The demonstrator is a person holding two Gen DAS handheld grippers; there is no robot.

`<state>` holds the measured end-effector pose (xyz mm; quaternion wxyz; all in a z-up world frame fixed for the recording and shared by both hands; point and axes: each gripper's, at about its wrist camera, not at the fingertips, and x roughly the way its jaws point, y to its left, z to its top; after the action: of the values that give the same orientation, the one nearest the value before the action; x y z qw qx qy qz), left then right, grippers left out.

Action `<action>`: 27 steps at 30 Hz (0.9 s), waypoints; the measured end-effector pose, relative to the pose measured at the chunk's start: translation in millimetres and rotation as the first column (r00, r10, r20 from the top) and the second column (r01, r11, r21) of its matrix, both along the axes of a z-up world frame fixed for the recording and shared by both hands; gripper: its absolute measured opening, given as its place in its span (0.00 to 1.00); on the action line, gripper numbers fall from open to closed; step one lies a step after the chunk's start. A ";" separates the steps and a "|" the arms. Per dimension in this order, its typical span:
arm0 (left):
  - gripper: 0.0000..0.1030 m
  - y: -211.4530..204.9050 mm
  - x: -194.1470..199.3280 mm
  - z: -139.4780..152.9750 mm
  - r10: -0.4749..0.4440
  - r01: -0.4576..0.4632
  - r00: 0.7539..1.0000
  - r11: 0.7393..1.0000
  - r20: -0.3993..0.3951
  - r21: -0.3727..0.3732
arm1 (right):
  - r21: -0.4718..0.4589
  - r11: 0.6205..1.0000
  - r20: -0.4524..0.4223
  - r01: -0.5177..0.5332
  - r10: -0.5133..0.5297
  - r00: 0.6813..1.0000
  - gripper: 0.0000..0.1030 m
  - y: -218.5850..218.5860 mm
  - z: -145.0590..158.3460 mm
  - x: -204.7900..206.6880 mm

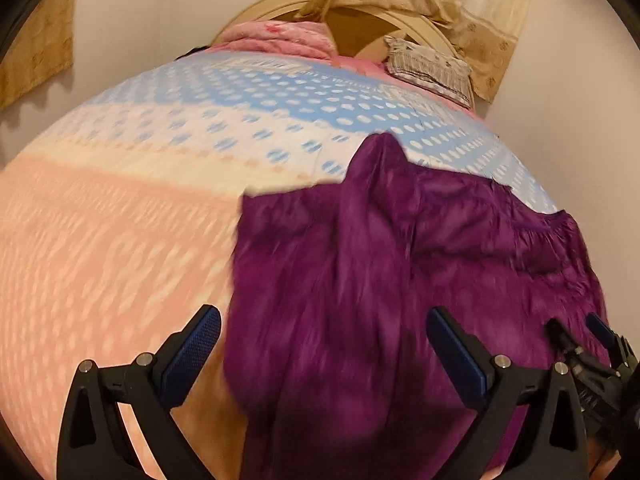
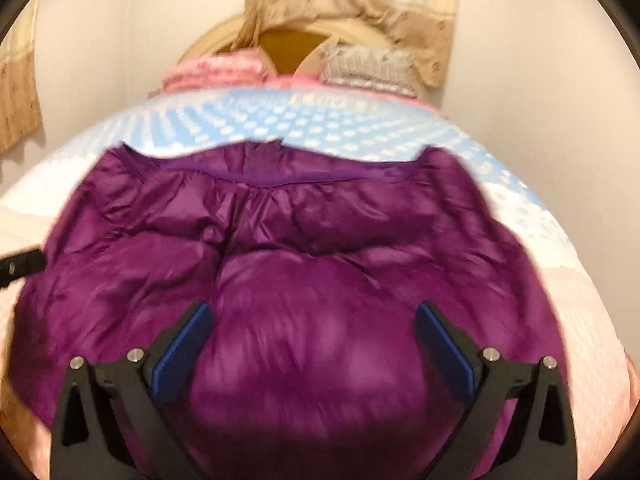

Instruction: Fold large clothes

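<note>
Jacket [image 2: 296, 280]: one, purple | pillows [image 1: 430, 66]: two | left tongs [image 1: 324, 344] wide | right tongs [image 2: 312, 338] wide

A purple puffer jacket [image 2: 304, 264] is lying spread across the near part of the bed, its shiny quilted fabric puffing up in soft, wrinkled mounds. Its far edge, with a darker trim band and gathered stitching, is running left to right. In the left wrist view the jacket [image 1: 360, 272] is sitting right of centre, one corner pointing far.
</note>
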<state>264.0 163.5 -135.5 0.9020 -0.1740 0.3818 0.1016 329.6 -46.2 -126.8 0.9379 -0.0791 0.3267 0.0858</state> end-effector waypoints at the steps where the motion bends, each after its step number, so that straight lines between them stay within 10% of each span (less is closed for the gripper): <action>1: 0.99 -1.5 -8.8 -6.4 0.011 -0.011 1.000 1.000 -0.015 -0.001 | 0.009 1.000 0.013 0.008 -0.008 1.000 1.00 -5.2 1.0 -8.9; 7: 0.99 -15.5 -37.5 -33.4 0.102 -0.102 0.995 0.995 -0.023 -0.011 | -0.030 1.000 -0.014 -0.007 0.006 1.000 1.00 -8.3 -22.3 -28.0; 10: 0.99 -12.8 -32.8 -40.2 0.078 -0.075 0.997 0.975 0.002 -0.211 | -0.040 0.999 -0.060 -0.008 0.006 0.998 1.00 -6.7 -25.7 -18.0; 16: 0.97 -18.9 -37.2 -35.5 0.094 -0.065 0.991 0.960 0.096 -0.271 | -0.086 0.996 -0.077 -0.011 0.004 0.997 1.00 -9.7 -34.5 -24.0; 19: 0.56 -16.9 -40.3 -30.2 0.087 -0.046 0.987 0.958 0.133 -0.283 | -0.080 0.997 -0.077 -0.011 0.004 0.997 1.00 -11.3 -35.0 -23.7; 27: 0.13 -17.0 -36.0 -20.0 0.014 0.055 0.976 0.951 0.219 -0.304 | -0.109 0.994 -0.095 -0.011 0.000 0.995 1.00 -7.4 -38.2 -23.6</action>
<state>228.0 146.5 -155.5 0.9011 -0.3189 0.2934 0.0116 306.0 -53.6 -165.0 0.9153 -0.1273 0.3748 0.0740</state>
